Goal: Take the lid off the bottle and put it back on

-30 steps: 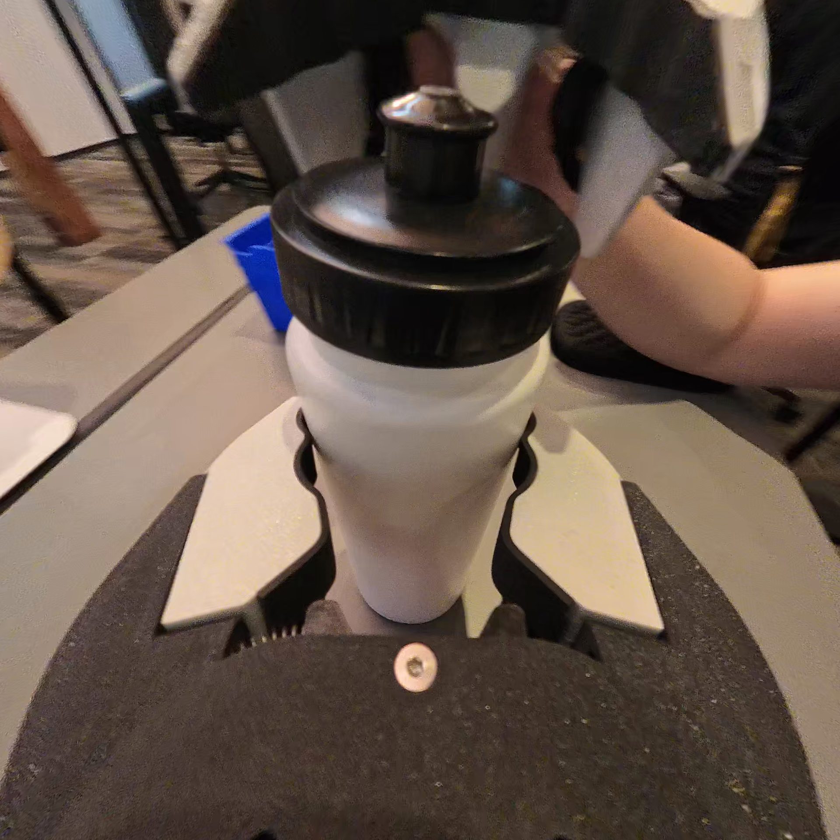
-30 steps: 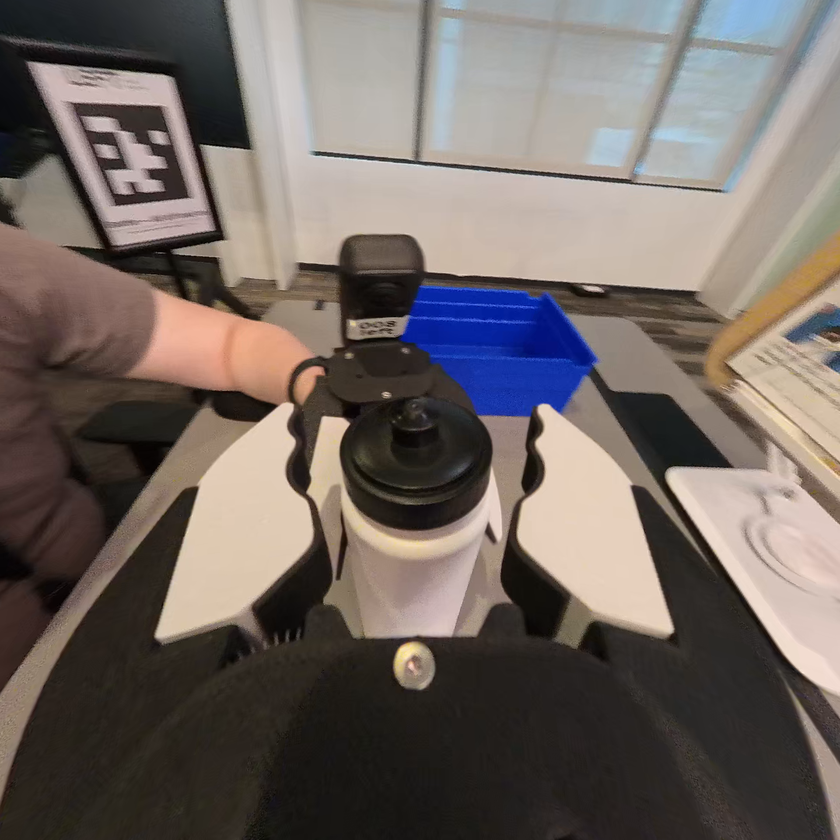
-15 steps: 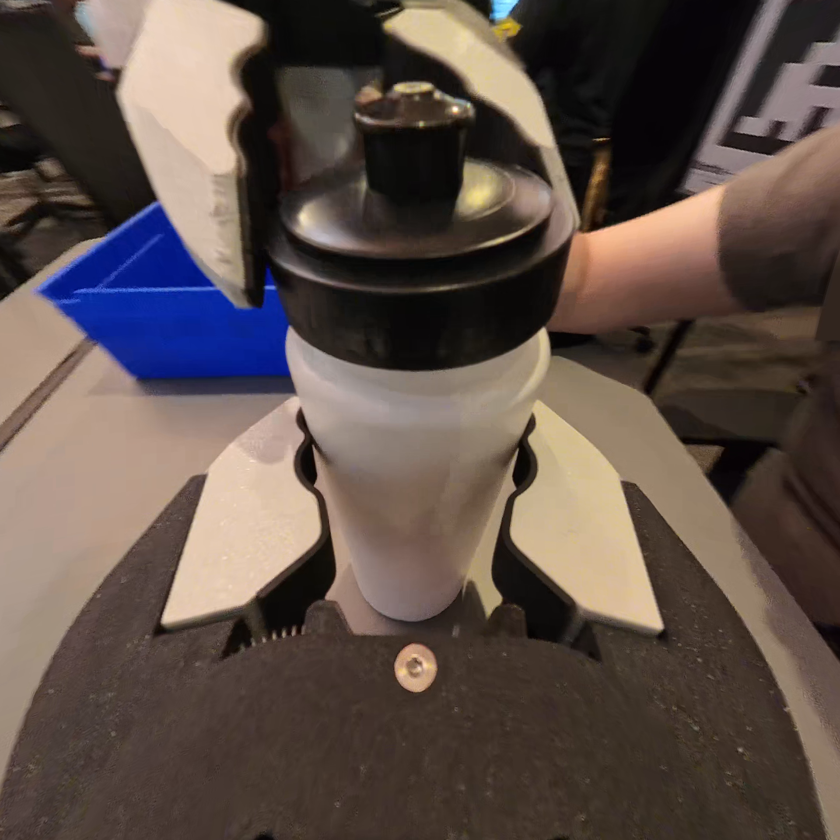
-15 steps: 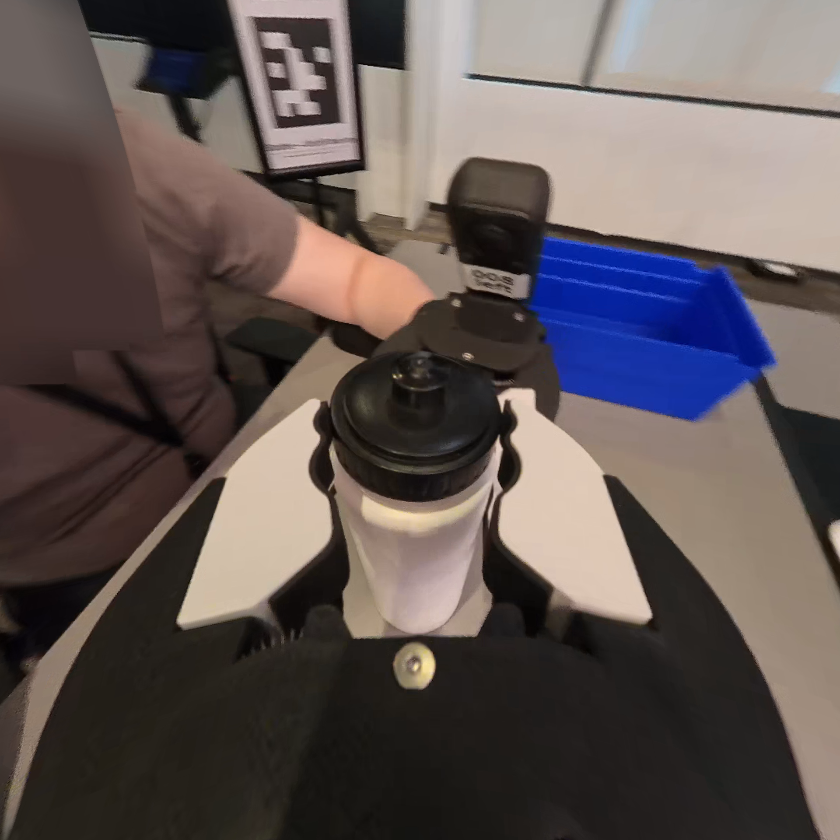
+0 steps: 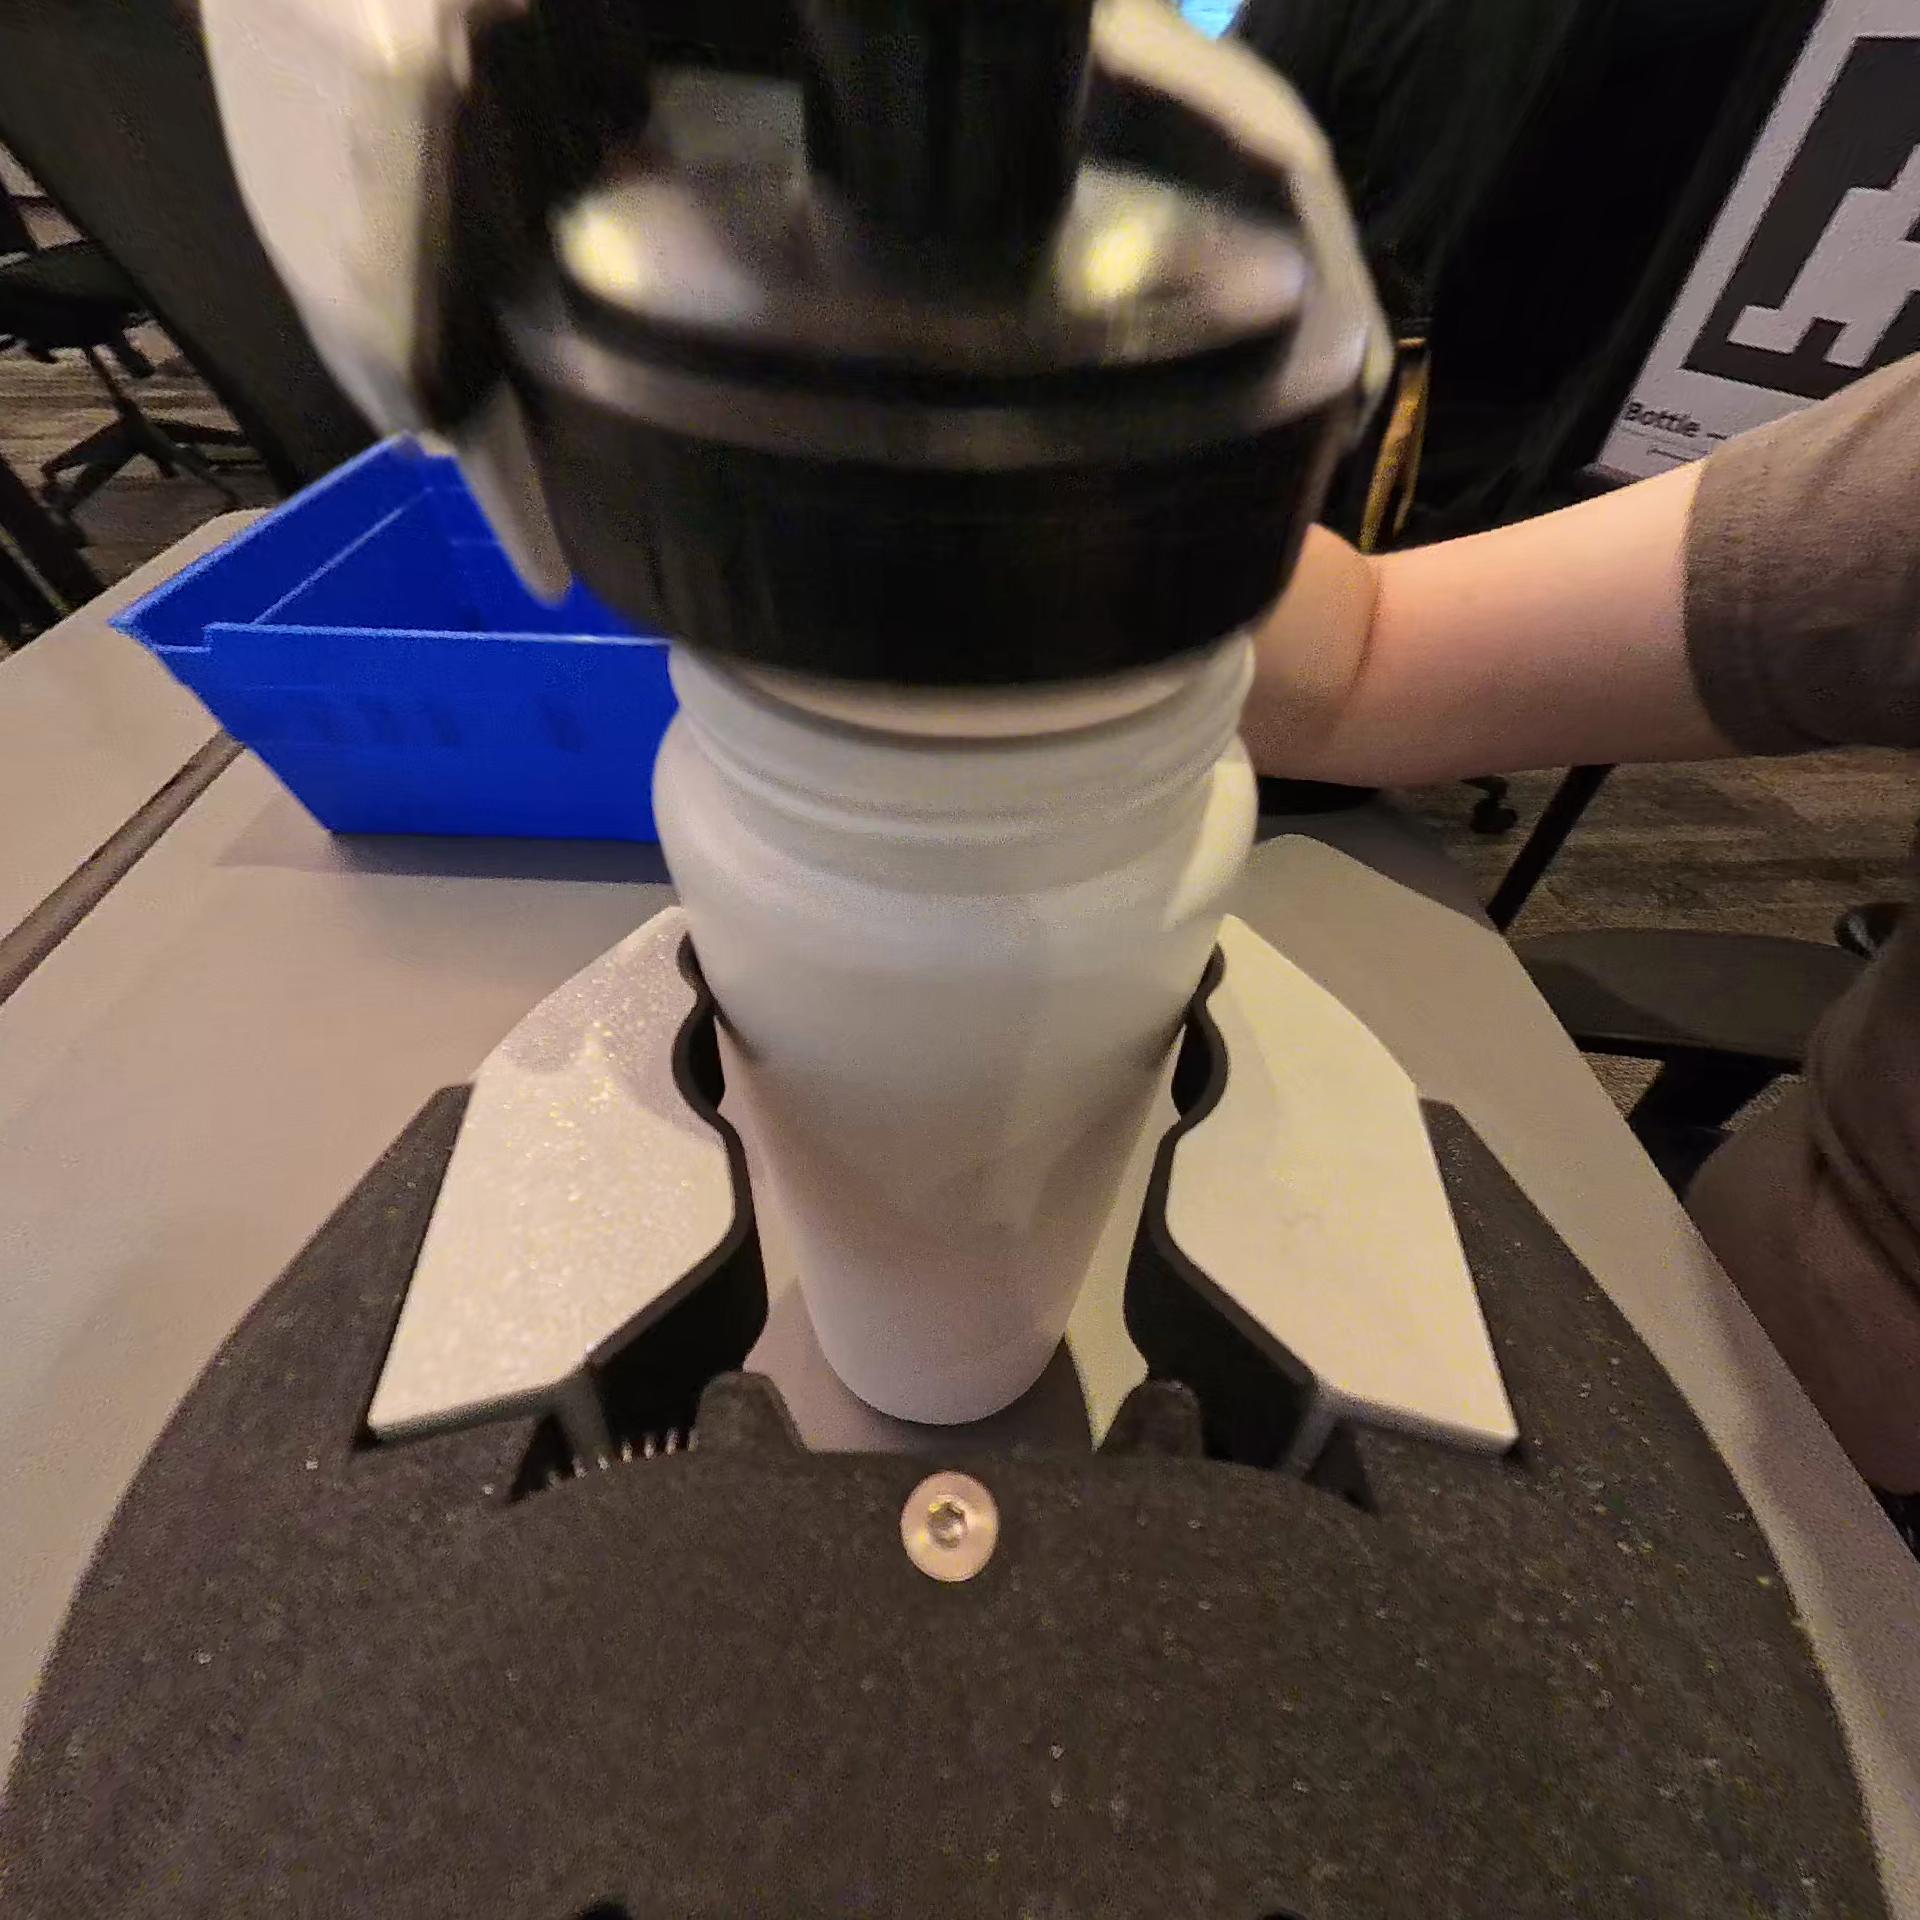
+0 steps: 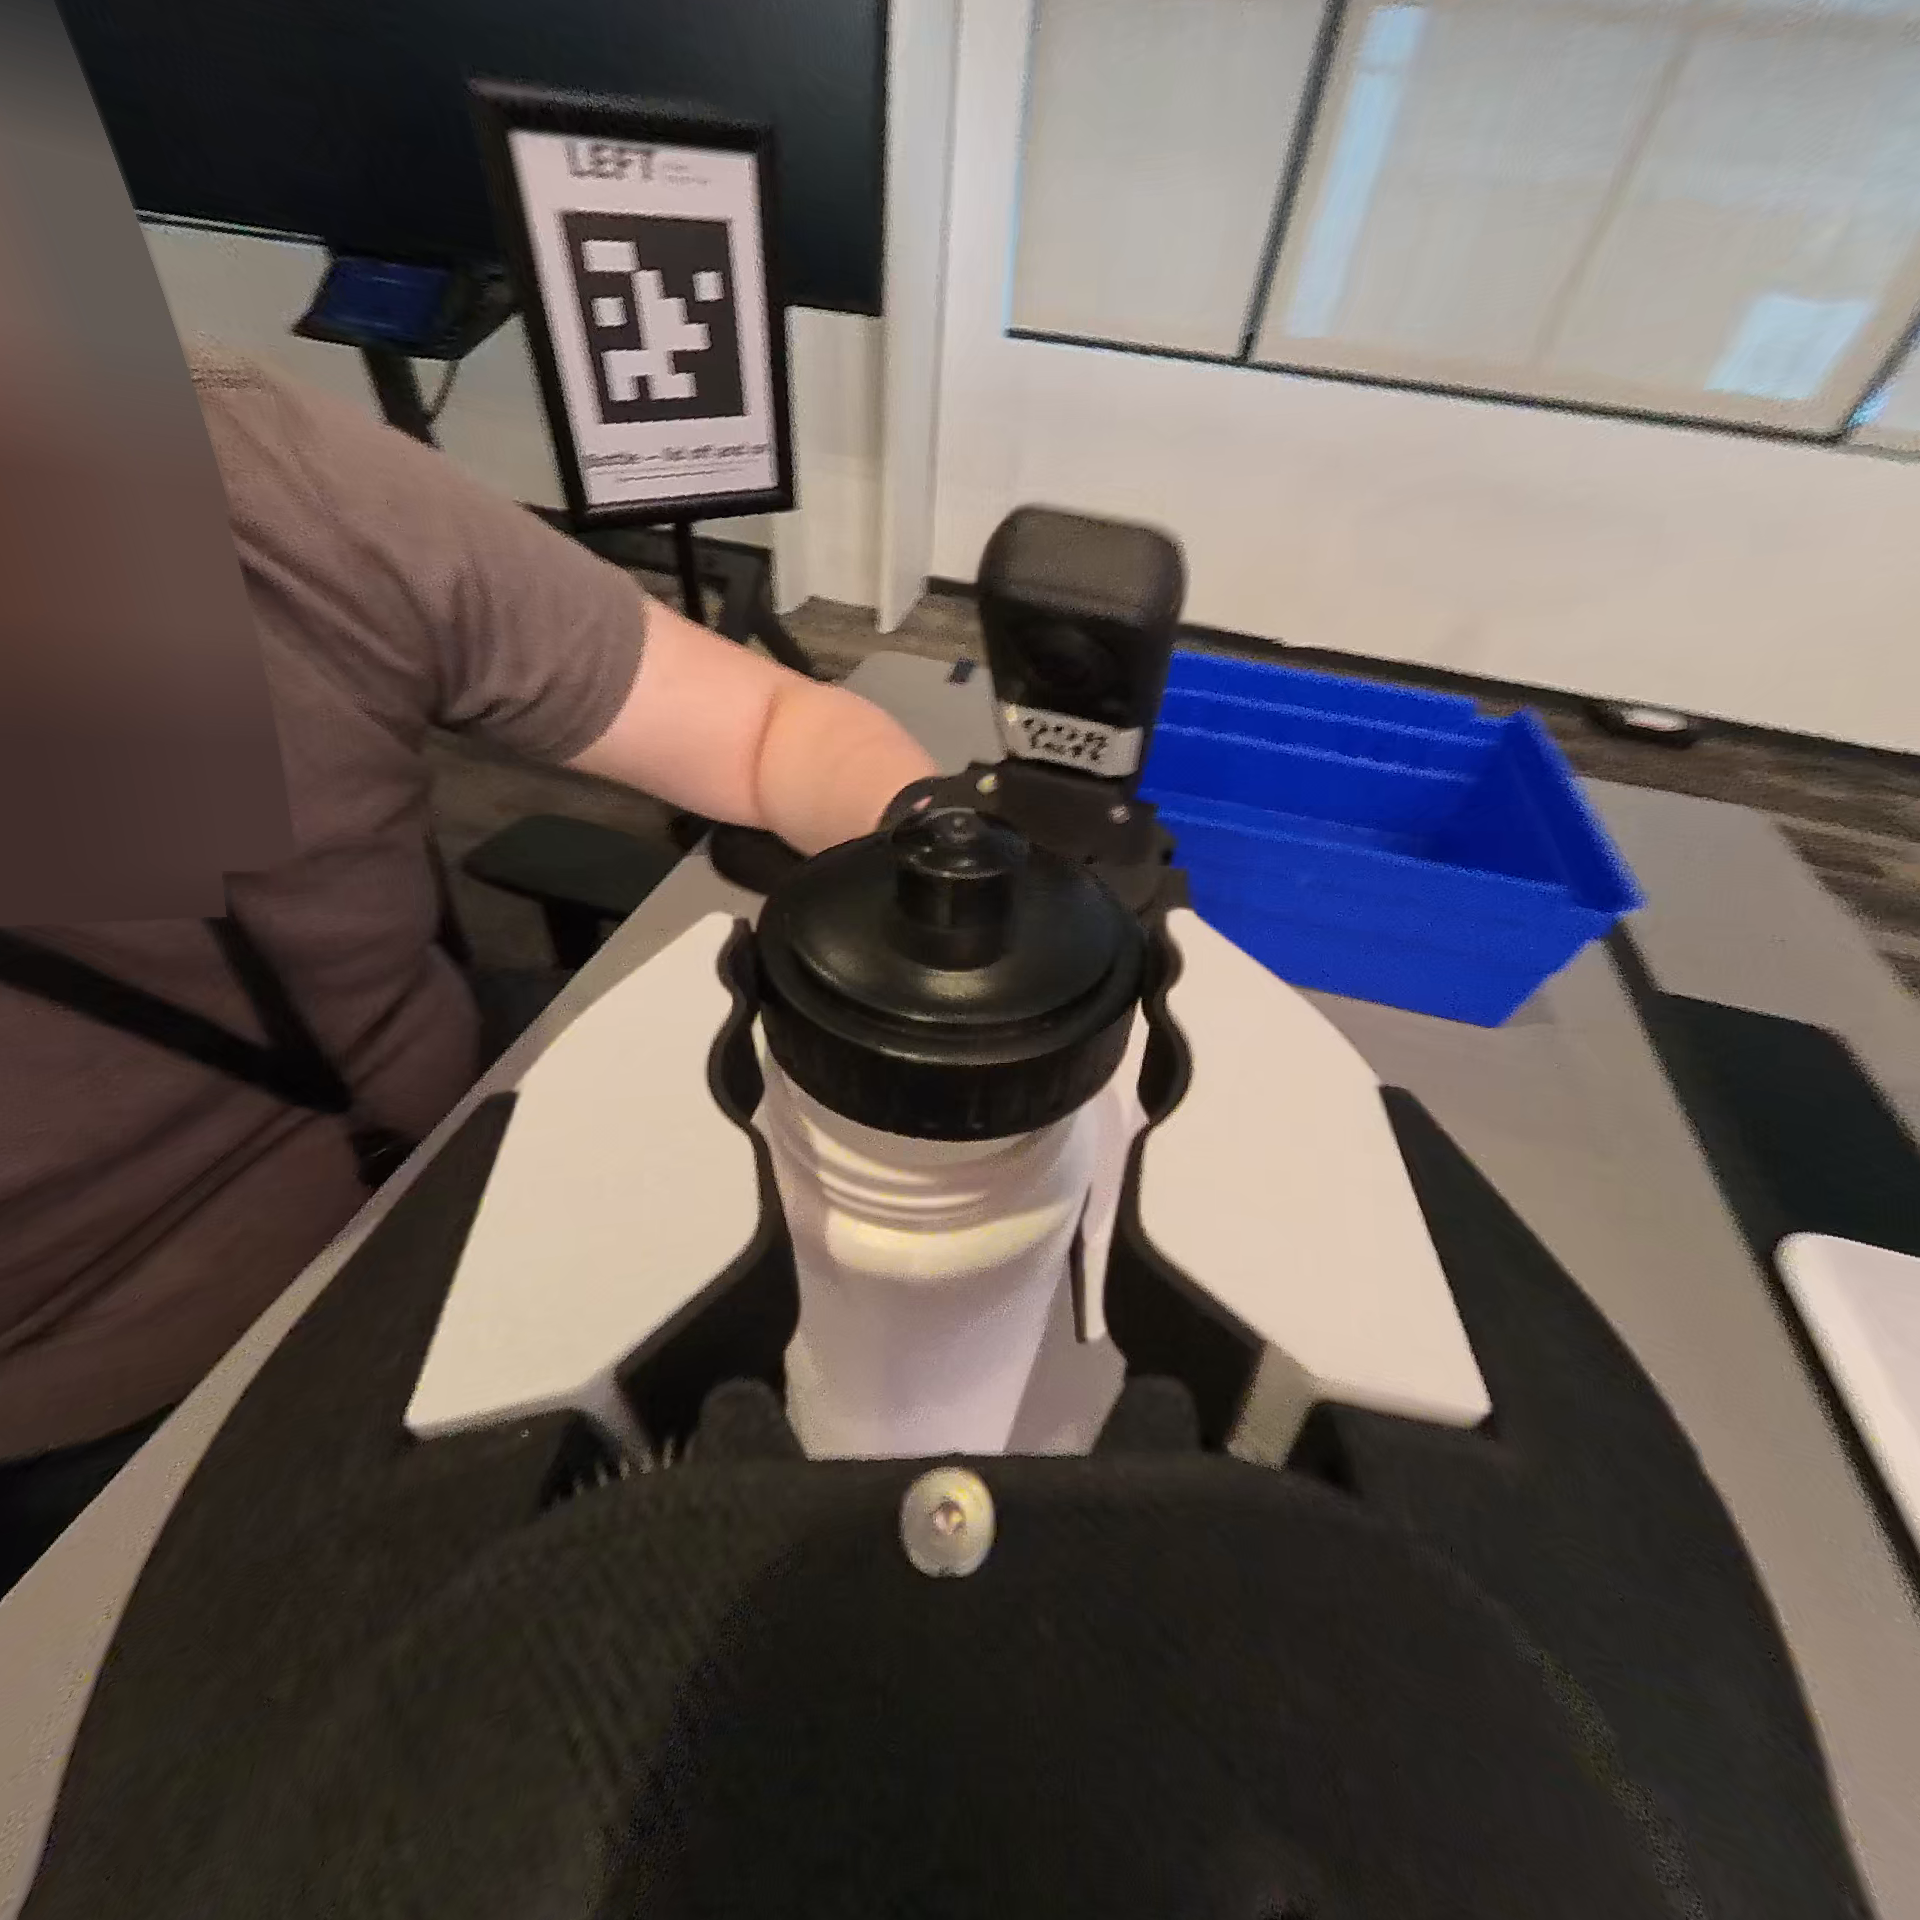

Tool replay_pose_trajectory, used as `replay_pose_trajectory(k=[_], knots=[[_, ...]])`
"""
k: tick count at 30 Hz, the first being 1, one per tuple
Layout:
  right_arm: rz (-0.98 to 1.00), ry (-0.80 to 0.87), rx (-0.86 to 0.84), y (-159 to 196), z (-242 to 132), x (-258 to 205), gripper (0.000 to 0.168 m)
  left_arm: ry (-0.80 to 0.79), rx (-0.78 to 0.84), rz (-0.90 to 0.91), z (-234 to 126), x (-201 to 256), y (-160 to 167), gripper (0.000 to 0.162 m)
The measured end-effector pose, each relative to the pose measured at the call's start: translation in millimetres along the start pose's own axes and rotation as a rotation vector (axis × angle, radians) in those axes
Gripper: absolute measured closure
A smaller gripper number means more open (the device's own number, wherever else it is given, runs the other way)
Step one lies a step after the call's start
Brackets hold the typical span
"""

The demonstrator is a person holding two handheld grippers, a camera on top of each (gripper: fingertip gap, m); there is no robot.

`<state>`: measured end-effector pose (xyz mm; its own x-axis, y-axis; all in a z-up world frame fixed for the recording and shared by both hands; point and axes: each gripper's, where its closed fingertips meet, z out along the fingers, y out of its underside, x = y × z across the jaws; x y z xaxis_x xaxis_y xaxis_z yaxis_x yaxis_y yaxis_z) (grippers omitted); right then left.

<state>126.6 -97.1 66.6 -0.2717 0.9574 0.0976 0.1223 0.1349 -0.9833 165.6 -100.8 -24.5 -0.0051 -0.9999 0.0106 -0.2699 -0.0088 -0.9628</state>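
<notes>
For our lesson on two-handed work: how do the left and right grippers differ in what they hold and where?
The left gripper clamps the white plastic bottle's lower body; the right gripper clamps the black ribbed screw lid on top. Left sits low, right high, where neck threads show below the lid. Both have white fingers and are shut.

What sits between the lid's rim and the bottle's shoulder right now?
Bare white neck threads, exposed below the lid on the bottle; both wrist views show them.
</notes>
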Motion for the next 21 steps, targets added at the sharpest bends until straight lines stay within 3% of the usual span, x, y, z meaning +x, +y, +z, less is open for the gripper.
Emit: replay_pose_trajectory(k=[2,5,7,10,16,21], knots=[[-0.045,0.172,0.003,-15,-22,17,0.095,-0.044,0.000,-0.018,-2,-8,0,0.076],[-0.096,0.558,-0.130,-17,-93,56,0.095,-0.063,0.005,-0.037,-4,-14,1,0.076],[0.007,0.780,-0.219,2,-153,79,0.095,-0.064,0.007,-0.041,-4,-15,0,0.076],[0.218,1.047,-0.367,65,-233,109,0.095,-0.064,0.006,-0.036,-3,-14,0,0.076],[0.600,1.095,-0.506,199,-275,132,0.095,-0.065,0.008,-0.036,-3,-15,0,0.076],[0.682,0.970,-0.630,249,-268,119,0.094,-0.064,0.008,-0.036,-3,-15,0,0.076]])
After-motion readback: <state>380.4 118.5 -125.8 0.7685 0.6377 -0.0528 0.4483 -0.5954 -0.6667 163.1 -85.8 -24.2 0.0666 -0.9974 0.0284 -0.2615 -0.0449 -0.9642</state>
